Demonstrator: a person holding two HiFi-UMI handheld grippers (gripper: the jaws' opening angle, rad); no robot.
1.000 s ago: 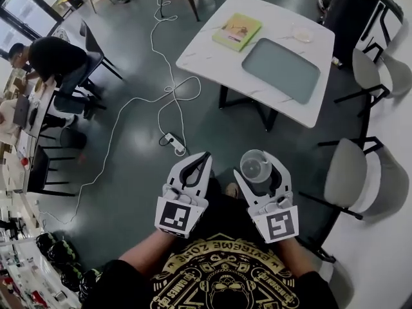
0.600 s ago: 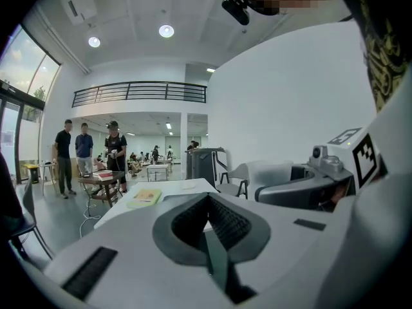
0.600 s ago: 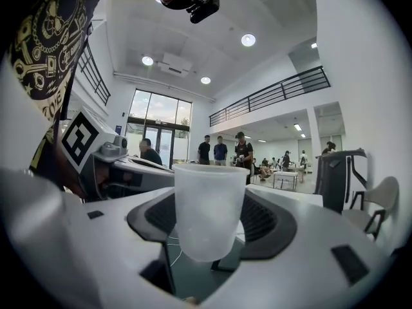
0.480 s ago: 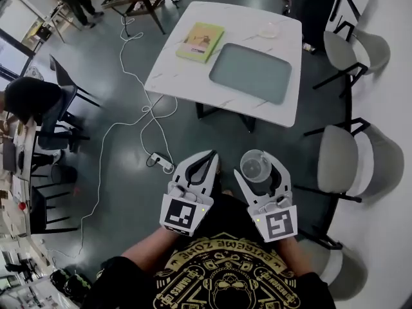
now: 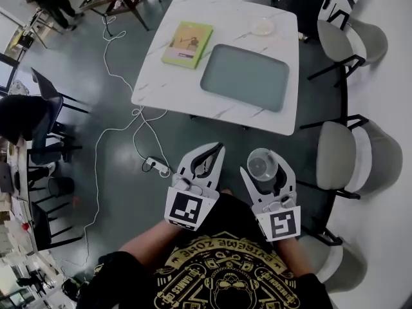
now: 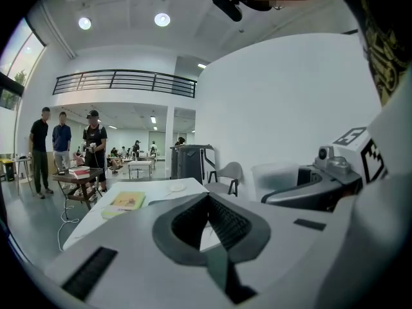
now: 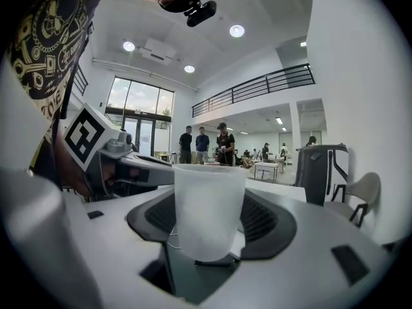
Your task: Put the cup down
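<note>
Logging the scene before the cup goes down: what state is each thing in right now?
Cup: upright, empty, held above the floor.
Right gripper: shut on the cup.
Left gripper: shut, nothing in it.
Tray: flat on the table, bare.
Book: closed, lying beside the tray.

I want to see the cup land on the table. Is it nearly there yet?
Not yet. Done: the cup is picked up and held upright by the right gripper. In hand: it hangs over the dark floor, with the white table a way ahead. Left: reach the table, set the cup on a bare spot or the grey tray, then let go. The left gripper is shut and empty.
</note>
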